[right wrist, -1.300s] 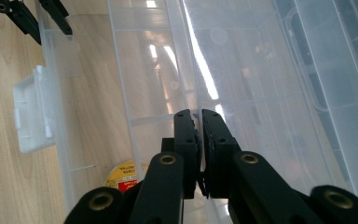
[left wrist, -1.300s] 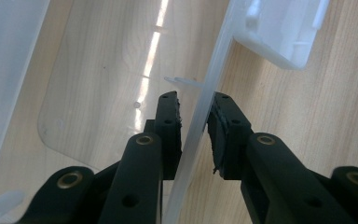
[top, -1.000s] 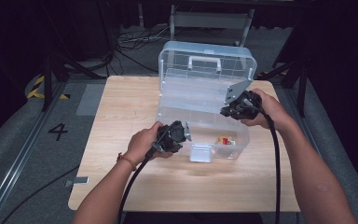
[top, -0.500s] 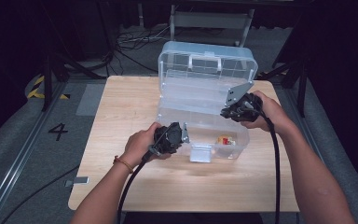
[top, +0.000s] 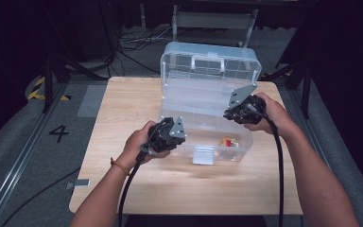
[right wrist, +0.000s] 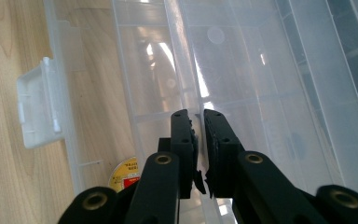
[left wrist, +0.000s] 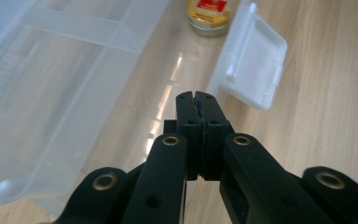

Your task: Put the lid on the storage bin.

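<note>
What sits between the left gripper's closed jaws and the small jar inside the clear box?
In the left gripper view, only the box's clear wall and bare floor lie between the left gripper and the jar; the open latch flap hangs beside that line.

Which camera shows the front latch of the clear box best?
The left gripper view: the latch is close and whole, flipped open. The right gripper view shows it at an angle; the high view shows it small.

Clear plastic storage box on the wooden table, lid swung up and back, white handle on top; inner tray lifted over the base; front latch flipped down and open; small yellow-and-red tin lying inside the base, near the front wall
</note>
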Tool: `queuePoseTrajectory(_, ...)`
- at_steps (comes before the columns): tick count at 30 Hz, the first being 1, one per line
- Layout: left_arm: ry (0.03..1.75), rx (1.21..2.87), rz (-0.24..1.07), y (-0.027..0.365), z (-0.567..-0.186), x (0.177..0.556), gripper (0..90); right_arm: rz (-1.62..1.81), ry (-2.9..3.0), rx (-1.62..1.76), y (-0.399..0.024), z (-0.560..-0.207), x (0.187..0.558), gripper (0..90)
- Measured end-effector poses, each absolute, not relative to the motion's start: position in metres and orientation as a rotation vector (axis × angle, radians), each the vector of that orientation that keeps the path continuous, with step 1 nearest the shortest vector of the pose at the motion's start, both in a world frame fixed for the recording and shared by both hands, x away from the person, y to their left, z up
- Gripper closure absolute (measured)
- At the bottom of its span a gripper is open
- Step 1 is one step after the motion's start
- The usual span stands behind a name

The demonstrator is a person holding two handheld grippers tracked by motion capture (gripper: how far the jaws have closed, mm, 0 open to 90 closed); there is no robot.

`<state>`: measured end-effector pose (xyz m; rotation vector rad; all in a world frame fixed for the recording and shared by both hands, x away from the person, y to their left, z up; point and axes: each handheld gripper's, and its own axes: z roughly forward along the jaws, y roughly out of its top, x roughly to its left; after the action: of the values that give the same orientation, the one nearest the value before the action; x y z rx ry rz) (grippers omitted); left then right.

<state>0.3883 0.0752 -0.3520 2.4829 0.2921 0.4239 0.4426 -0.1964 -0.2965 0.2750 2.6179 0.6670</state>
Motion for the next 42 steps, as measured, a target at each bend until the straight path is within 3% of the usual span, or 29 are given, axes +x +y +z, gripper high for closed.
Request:
queuePoseTrajectory(10, 0.446, 2.260, 0.401, 0.121, -0.345, 0.394, 90.0, 0.706, 2.600, 0.302, -0.199, -0.298, 0.442, 82.7)
queuePoseTrajectory(25, 0.596, 2.127, 0.454, 0.163, -0.339, 0.421, 90.0, 0.713, 2.577, 0.299, -0.200, -0.300, 0.439, 82.1)
queuePoseTrajectory(42, 0.646, 1.968, 0.455, 0.163, -0.320, 0.468, 90.0, 0.733, 2.555, 0.314, -0.200, -0.303, 0.437, 81.5)
